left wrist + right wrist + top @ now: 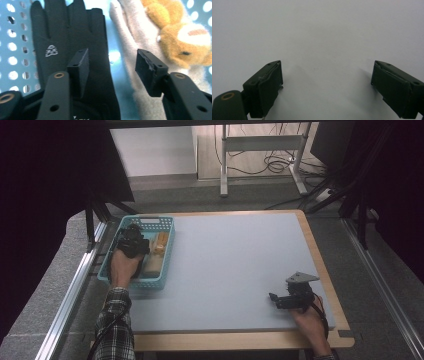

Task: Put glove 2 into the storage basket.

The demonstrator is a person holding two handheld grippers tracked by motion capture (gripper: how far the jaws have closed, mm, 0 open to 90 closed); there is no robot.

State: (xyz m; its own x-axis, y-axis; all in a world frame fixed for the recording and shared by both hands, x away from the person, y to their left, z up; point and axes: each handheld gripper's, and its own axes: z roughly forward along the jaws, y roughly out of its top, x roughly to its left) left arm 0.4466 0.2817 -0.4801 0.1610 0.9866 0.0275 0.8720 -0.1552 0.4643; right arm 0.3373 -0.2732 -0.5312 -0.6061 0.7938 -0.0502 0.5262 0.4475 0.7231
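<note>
Jaws of our left gripper [111, 66] stand parted and empty, black fabric glove [67, 37] lying lengthwise straight ahead beneath its left pad, cream cloth [140, 62] beneath the right.

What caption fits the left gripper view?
Open left gripper poised over a black glove and a beige cloth beside a toy bear in a blue basket.

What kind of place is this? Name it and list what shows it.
Probably a lab or workshop set up for recording. A bare table stands between metal rails, dark curtains hang at the sides, and loose cables lie on the floor by a desk frame.
</note>
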